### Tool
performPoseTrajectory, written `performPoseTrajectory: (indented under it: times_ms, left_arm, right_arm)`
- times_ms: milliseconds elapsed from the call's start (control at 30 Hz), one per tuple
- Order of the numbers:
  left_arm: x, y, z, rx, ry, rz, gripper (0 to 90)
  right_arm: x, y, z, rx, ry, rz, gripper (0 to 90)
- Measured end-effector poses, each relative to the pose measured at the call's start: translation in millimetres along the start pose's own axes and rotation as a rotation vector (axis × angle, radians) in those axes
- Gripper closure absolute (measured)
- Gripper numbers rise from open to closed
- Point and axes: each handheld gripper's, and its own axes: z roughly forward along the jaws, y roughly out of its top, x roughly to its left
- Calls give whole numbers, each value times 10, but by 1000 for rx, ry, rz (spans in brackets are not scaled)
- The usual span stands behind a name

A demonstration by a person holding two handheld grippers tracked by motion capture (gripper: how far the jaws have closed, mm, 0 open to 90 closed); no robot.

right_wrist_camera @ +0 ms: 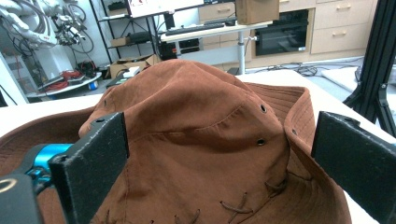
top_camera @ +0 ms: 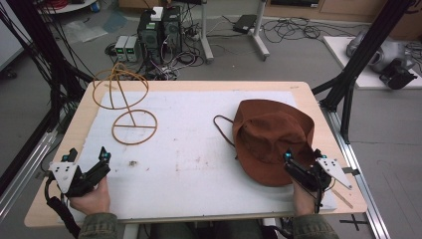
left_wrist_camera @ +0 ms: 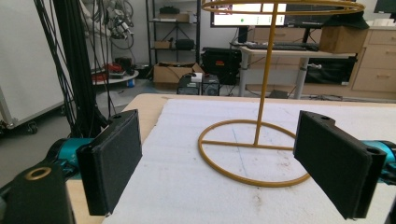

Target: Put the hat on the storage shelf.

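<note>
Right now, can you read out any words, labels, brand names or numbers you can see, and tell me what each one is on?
No text can be read.
Brown hat: no label or brand shows.
Wire hat stand: bare.
Monitor behind the table: its screen content is too blurred to read.
Grey boxes on the floor: any markings are too small.

**Both grippers held low with jaws spread**

The left gripper (top_camera: 87, 158), black with a grey three-cornered plate, sits in the person's left hand (top_camera: 92, 198), jaws wide apart and clasping nothing. The right gripper (top_camera: 301, 158), gripped by the right hand (top_camera: 302, 198), angles inward, jaws likewise spread, pads pressing nothing.
</note>
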Motion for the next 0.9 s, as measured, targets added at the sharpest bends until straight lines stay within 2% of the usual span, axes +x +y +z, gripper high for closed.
performPoseTrajectory:
  times_ms: [433,600,633,700,733,767,800,900]
  left_arm:
    - [15,-4,11,2,3,-9,157]
    - [19,-8,15,-2,1,-16,156]
    - [17,-6,13,0,-1,-12,157]
    - [9,-4,12,-2,-5,-12,156]
    - [6,-3,13,-4,-6,-12,157]
    - [2,-3,14,-7,-6,-9,158]
    - [0,-2,13,-5,-7,-9,158]
    - [-4,-6,23,-4,-9,-15,158]
  right_arm:
    - [63,73,-35,0,16,7,33]
    - [199,154,-67,-8,28,-25,33]
    - [288,176,-64,10,39,-49,33]
    - [320,177,-62,14,43,-54,33]
    - [362,182,-55,14,49,-77,33]
    - [437,190,-35,36,46,-110,33]
    - [437,190,-35,36,46,-110,33]
    - [563,217,61,75,37,-107,33]
